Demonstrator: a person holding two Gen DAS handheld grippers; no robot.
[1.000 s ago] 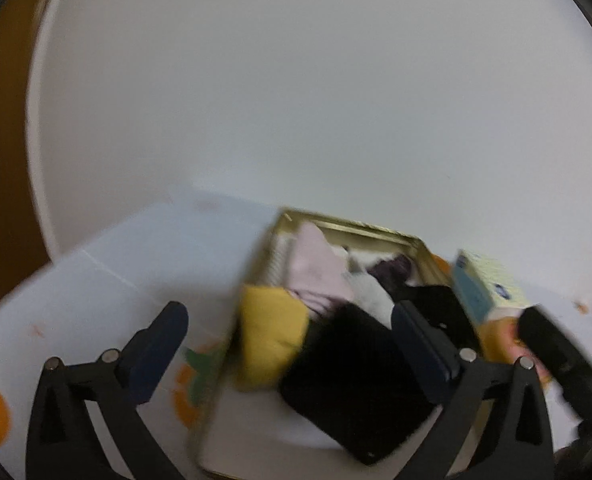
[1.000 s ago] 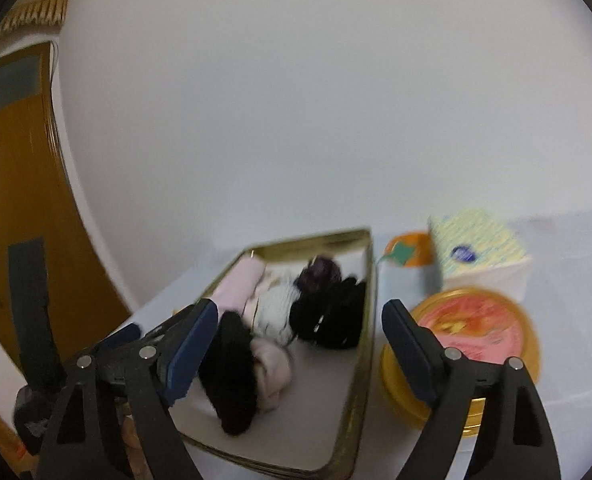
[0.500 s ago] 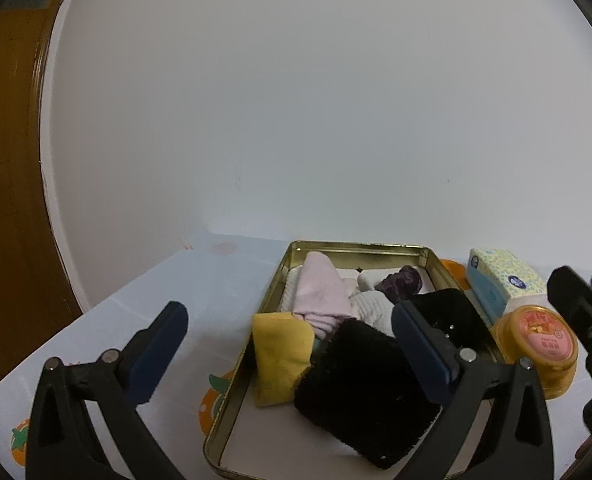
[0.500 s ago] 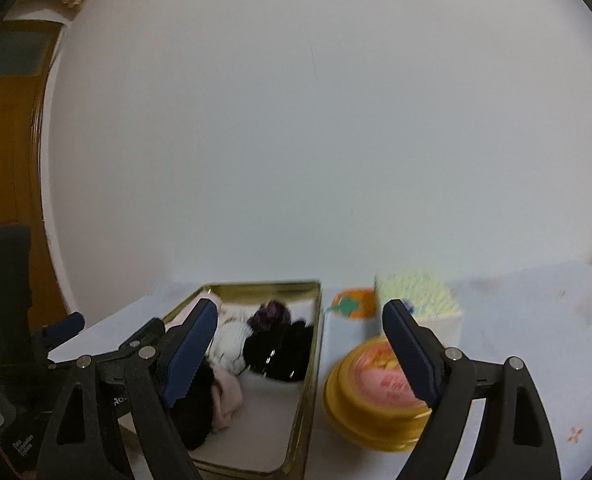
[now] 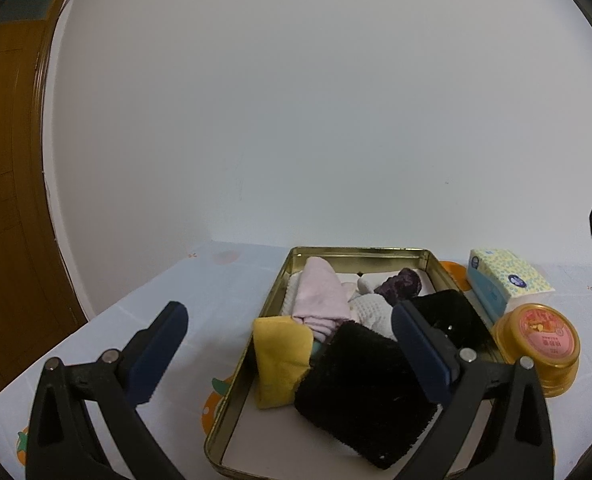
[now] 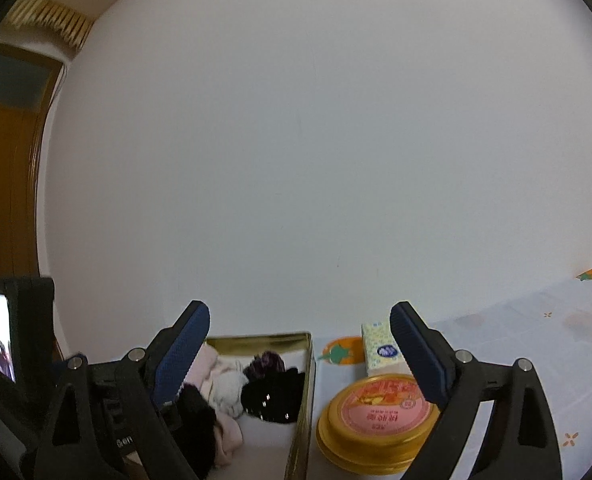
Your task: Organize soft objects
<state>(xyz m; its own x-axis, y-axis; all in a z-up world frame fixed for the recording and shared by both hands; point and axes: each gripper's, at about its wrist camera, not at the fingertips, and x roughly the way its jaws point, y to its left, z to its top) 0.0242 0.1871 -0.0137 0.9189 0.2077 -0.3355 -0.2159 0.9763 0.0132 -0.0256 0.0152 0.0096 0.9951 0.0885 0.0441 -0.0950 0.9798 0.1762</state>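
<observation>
— What's the setting?
— A table [image 5: 200, 292] under a fruit-print cloth, against a white wall, with a wooden door at left.
— Counts?
— One gold tray [image 5: 274, 300] holding the soft cloths [image 5: 322, 300]; one tissue pack [image 5: 504, 282], one round tin [image 5: 542, 338] beside it.
— Grippers?
— The left gripper [image 5: 286, 334] is spread and empty; the right gripper [image 6: 298, 342] has just been opening, with nothing between its fingers.

Tabletop [image 5: 200, 304] lay open left of the gold tin [image 5: 284, 276], clear up to the far wall. Inside the tin, the near floor stayed bare; a black fuzzy cloth [image 5: 360, 392], a yellow cloth [image 5: 282, 360] and a pink cloth [image 5: 320, 300] crowded the middle and far end. Right of the tin, a round gold container [image 6: 376, 416] and a tissue pack [image 6: 382, 348] stood close together, blocking that side. Farther right the tabletop was open.
</observation>
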